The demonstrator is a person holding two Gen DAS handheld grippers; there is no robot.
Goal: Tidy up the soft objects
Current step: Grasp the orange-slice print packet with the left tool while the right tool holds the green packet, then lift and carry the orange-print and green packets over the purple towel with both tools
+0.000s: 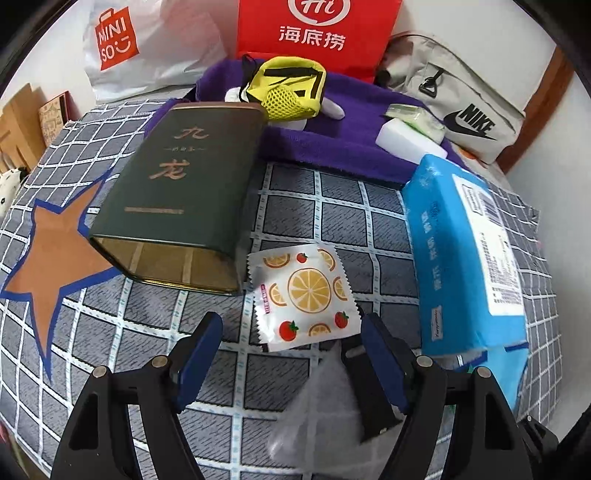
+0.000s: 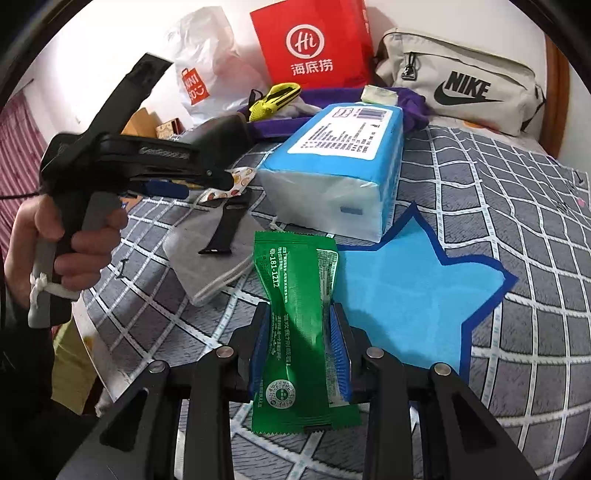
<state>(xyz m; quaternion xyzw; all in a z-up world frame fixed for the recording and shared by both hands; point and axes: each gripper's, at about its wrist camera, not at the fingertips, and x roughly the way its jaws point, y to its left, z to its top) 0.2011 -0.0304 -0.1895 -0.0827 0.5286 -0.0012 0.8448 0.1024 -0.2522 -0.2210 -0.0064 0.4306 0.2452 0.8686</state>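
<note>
My left gripper (image 1: 291, 332) is open just above the checked bedspread, with a white sachet printed with oranges (image 1: 303, 295) lying just beyond its fingertips. A grey face mask (image 1: 314, 398) lies between and under its fingers. My right gripper (image 2: 300, 325) is shut on a green sachet (image 2: 301, 325), pinched at its middle and held above the bed. In the right wrist view the left gripper (image 2: 207, 184) is seen at the left, over the grey mask (image 2: 210, 254) and the orange sachet (image 2: 236, 182). A blue tissue pack (image 2: 340, 166) lies beyond.
A dark green tin (image 1: 177, 192) lies on its side, open end toward me. A purple towel (image 1: 332, 136) carries a yellow mesh pouch (image 1: 291, 88) and white sponges (image 1: 410, 142). Minisо and red paper bags (image 1: 314, 33) and a Nike bag (image 2: 461, 88) line the back.
</note>
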